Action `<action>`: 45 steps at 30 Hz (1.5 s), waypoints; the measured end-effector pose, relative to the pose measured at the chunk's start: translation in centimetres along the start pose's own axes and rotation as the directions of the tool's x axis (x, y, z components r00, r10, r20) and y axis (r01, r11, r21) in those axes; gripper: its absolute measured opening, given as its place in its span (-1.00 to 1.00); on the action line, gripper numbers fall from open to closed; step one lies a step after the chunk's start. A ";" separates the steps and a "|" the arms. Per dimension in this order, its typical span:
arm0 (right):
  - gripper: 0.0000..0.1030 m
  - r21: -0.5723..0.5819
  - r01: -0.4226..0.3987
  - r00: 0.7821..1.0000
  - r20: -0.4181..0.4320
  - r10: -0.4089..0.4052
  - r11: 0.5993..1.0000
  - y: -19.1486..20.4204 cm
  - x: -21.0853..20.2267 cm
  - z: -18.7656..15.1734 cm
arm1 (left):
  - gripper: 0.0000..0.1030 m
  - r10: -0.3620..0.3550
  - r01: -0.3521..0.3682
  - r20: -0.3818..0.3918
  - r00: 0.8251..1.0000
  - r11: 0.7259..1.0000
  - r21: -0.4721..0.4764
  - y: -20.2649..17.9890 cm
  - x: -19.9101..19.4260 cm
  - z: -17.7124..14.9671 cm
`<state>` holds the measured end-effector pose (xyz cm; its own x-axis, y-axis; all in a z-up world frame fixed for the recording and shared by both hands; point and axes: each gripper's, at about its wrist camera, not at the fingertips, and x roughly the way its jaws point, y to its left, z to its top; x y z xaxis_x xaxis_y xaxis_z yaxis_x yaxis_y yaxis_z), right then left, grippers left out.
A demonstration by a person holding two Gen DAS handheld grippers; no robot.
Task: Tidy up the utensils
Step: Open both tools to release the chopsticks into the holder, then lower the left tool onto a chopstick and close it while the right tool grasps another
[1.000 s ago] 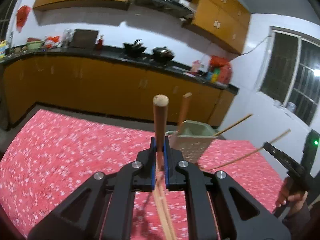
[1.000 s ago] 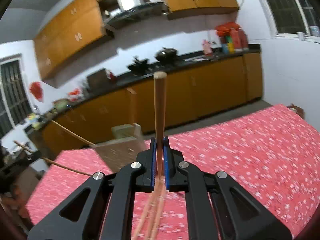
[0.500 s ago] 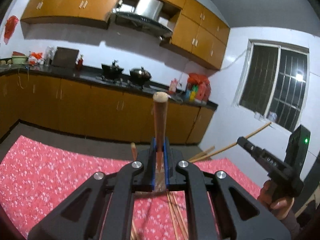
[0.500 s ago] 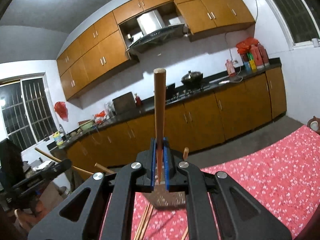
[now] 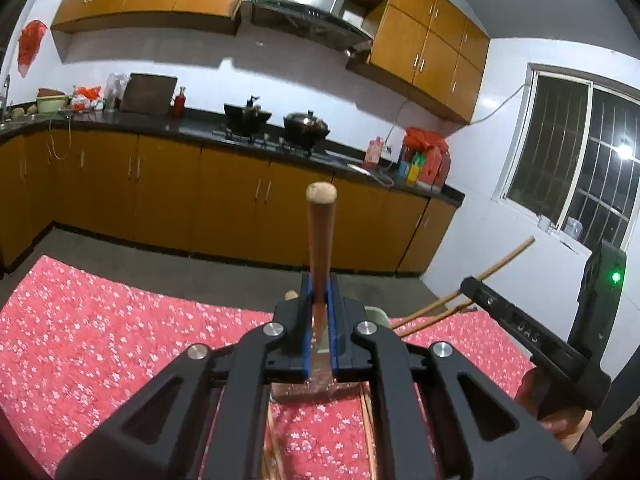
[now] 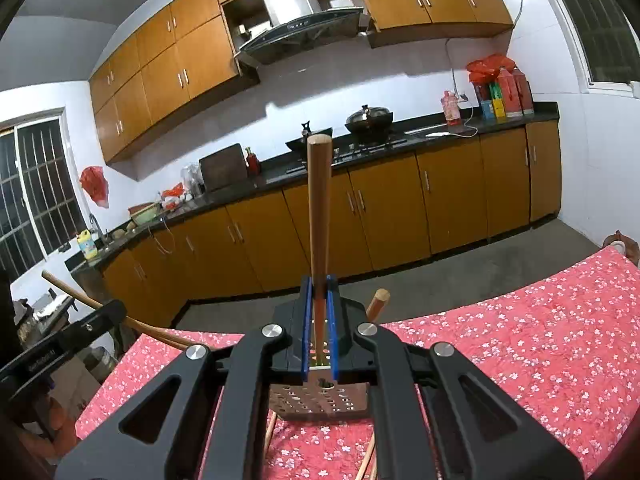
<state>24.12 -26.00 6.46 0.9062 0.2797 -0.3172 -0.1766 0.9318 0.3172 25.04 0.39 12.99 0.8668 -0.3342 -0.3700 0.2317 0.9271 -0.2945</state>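
My left gripper [image 5: 320,320] is shut on a bundle of wooden chopsticks [image 5: 320,240] that stands upright between the blue pads. My right gripper [image 6: 319,320] is shut on another chopstick bundle [image 6: 319,208], also upright. A perforated utensil holder [image 6: 320,400] sits on the table just beyond and below the right fingertips, mostly hidden; its pale rim [image 5: 378,314] peeks past the left gripper. A wooden handle [image 6: 378,304] sticks out of it. Each gripper shows in the other's view: the right one [image 5: 528,332] with its sticks, the left one [image 6: 68,340].
The table carries a red floral cloth [image 5: 100,344] [image 6: 520,340]. Loose chopsticks [image 5: 370,432] lie on it under the grippers. Beyond the table stand orange kitchen cabinets [image 5: 168,196] with a black counter and pots. A barred window [image 5: 576,168] is at the right.
Both grippers have tilted up and drawn back, still gripping their chopsticks. The holder has dropped from the middle of the views to under the fingertips.
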 end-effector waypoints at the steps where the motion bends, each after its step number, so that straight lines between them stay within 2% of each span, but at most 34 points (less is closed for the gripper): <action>1: -0.85 -0.001 0.001 1.000 -0.005 -0.001 1.000 0.0 0.2 0.0 | -0.85 0.001 -0.001 -0.005 1.000 1.000 0.002 0.0 0.3 0.0; 11: -0.83 -0.039 0.009 1.000 -0.028 -0.010 0.999 1.1 1.2 0.3 | -0.83 -0.011 0.010 -0.066 0.998 1.000 -0.012 0.4 3.2 0.1; 13: -0.70 -0.049 0.014 1.000 -0.020 -0.015 0.999 1.3 0.9 0.3 | -0.70 -0.026 0.025 -0.049 0.998 1.000 -0.019 0.4 2.8 0.2; 15: -0.30 -0.040 0.015 1.000 -0.006 -0.015 0.999 1.1 0.6 0.3 | -0.62 -0.022 0.022 -0.027 0.999 1.000 -0.010 0.4 2.2 0.3; 22: -0.28 0.001 0.023 0.999 0.045 -0.023 1.000 -0.1 -2.1 0.4 | -0.61 -0.004 0.006 0.029 1.000 0.998 -0.062 2.0 -0.7 0.4; 28: -0.28 0.039 0.062 0.991 0.120 -0.066 0.997 -1.7 -5.9 0.4 | -0.61 0.021 -0.010 0.082 0.996 0.991 -0.136 4.1 -3.9 -0.3; 31: -0.28 0.056 0.111 0.986 0.119 -0.117 0.992 -2.8 -6.9 -0.4 | -0.61 0.039 -0.022 0.096 0.995 0.985 -0.172 5.2 -5.1 -1.0; 34: -0.28 0.077 0.173 0.985 0.013 -0.175 0.982 -4.5 -5.7 -2.5 | -0.61 0.077 -0.063 0.072 0.994 0.981 -0.181 6.2 -5.3 -2.2; 37: -0.30 0.087 0.214 0.965 -0.170 -0.197 0.973 -6.2 -2.9 -6.3 | -0.59 0.137 -0.138 -0.014 0.990 0.976 -0.166 7.0 -4.2 -4.6; 39: -0.52 0.097 0.188 0.940 -0.305 -0.151 0.977 -6.8 -1.1 -9.9 | -0.59 0.188 -0.200 -0.097 0.977 0.971 -0.132 7.5 -3.0 -7.1; 40: -0.55 0.096 0.175 0.925 -0.358 -0.130 0.980 -6.7 -0.5 -11.6 | -0.59 0.200 -0.216 -0.127 0.971 0.969 -0.119 7.6 -2.6 -8.1; 45: -0.65 0.063 0.124 0.873 -0.481 -0.078 0.990 -5.2 0.7 -16.3 | -0.59 0.210 -0.238 -0.274 0.939 0.969 -0.073 7.8 -1.0 -13.4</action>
<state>19.43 -26.87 -9.95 0.6206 0.2825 -0.7314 -0.0384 0.9427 0.3316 20.08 5.70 -0.77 0.7414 -0.1657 -0.6503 -0.0136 0.9651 -0.2614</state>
